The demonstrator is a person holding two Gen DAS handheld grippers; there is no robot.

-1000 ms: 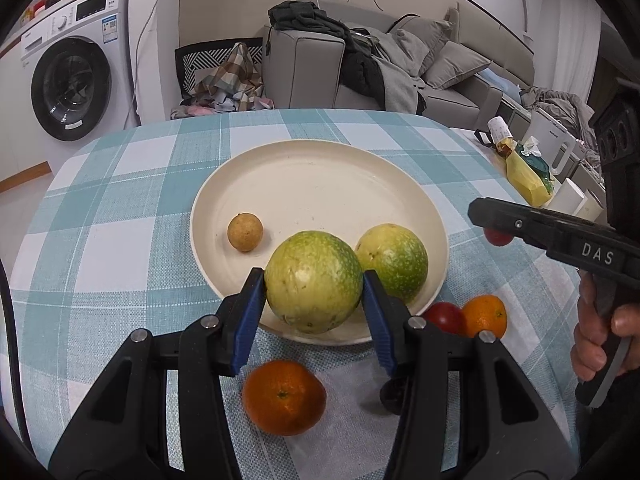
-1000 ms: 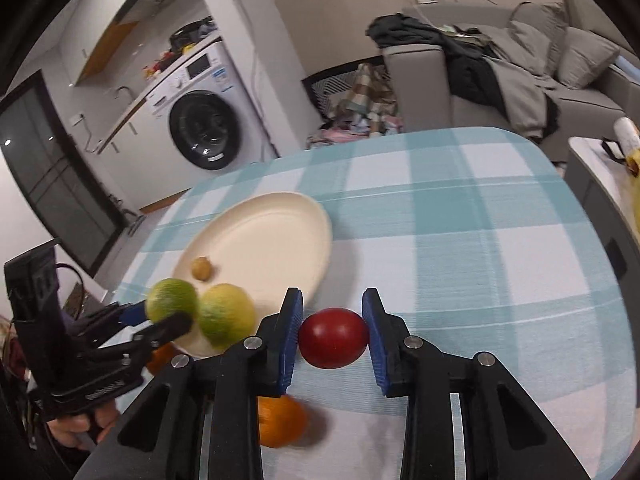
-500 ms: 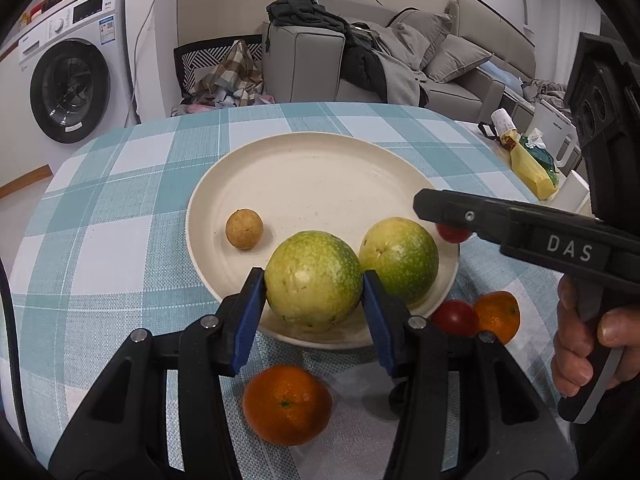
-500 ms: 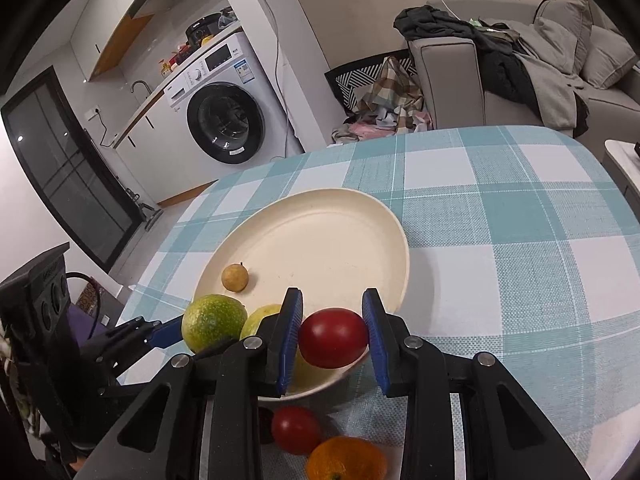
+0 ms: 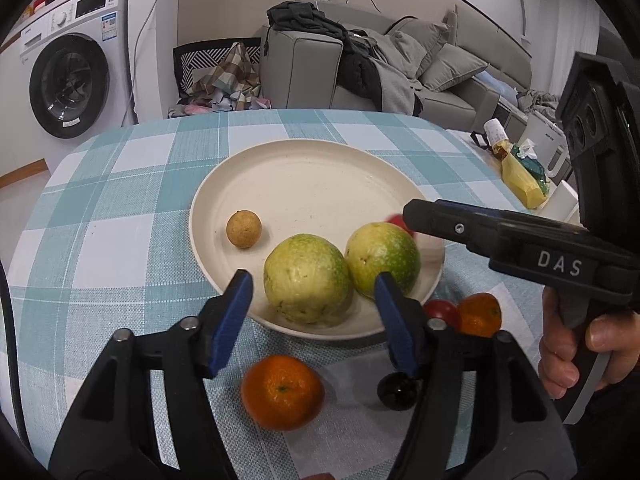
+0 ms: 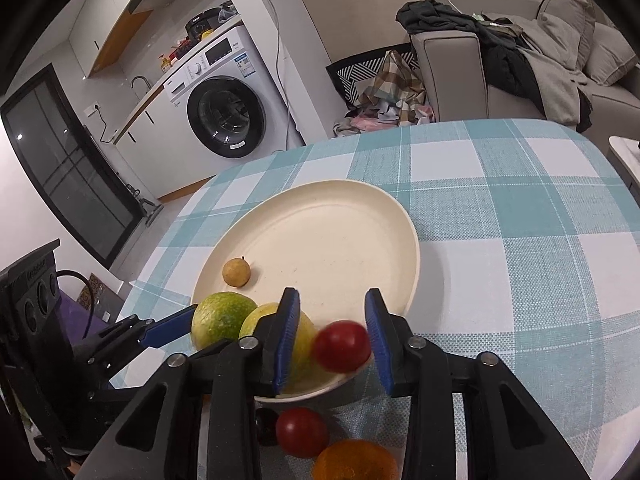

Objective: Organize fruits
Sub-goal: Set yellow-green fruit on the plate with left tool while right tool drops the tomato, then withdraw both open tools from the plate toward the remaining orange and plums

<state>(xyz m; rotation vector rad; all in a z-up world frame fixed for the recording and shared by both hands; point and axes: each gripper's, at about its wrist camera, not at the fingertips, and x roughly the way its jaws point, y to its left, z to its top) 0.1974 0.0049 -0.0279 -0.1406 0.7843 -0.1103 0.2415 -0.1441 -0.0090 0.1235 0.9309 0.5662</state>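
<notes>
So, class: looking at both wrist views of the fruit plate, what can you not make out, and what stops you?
- Red fruit between the right gripper pads: blurred; contact with the plate unclear. In the left wrist view the gripper hides most of it.
- Dark round thing: partly behind the left gripper; unidentifiable.
- Orange, right wrist view: cut off by the bottom edge.

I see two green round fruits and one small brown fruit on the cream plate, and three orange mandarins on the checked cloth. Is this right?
Not quite. Only two orange mandarins lie on the checked cloth, as the left wrist view shows. The two green round fruits and the small brown fruit do sit on the cream plate.
</notes>
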